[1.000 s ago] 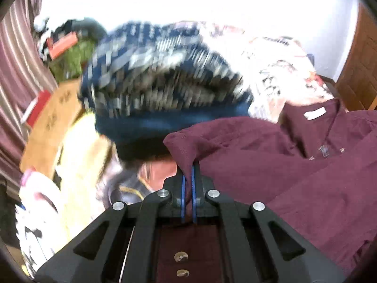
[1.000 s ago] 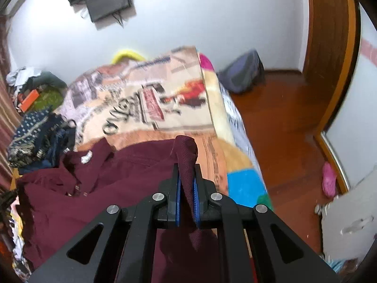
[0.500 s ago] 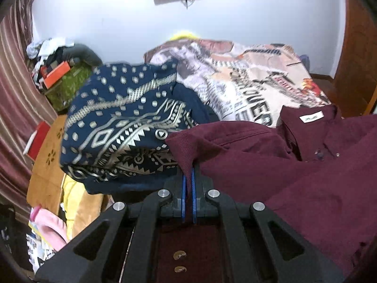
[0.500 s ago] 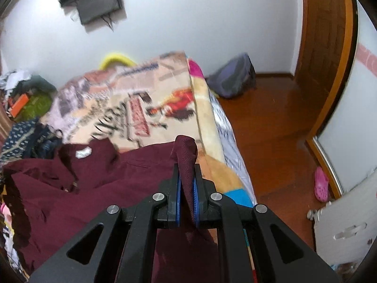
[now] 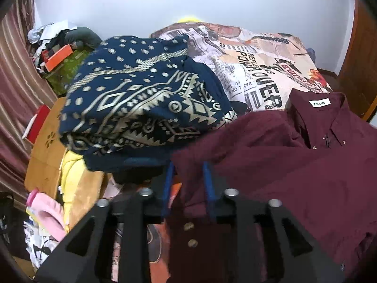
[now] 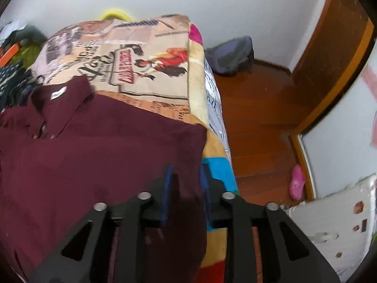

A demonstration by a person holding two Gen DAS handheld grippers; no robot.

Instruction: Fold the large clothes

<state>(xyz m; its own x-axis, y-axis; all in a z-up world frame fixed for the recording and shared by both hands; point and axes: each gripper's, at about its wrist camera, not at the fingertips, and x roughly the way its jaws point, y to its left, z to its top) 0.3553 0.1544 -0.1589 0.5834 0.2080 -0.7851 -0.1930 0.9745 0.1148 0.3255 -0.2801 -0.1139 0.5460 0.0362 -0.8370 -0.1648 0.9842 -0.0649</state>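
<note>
Your maroon shirt [image 5: 294,165] lies spread across the near end of the bed [image 6: 150,54], collar toward the far side, laid flat for folding. Both your left claw [image 5: 187,179] and right claw [image 6: 185,184] are spread, level, straddling its near corners without pinching.

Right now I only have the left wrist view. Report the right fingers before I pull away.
Observer: The right gripper stands open, its fingers apart, with a fold of the maroon shirt loose between them.
Operator: Give me that side's shirt edge.
Observer: It lies close to the side edge of the bed, with the wooden floor beyond.
Operator: Name anything on that floor.
Observer: A pink shoe lies there, and a grey backpack sits against the far wall.
</note>
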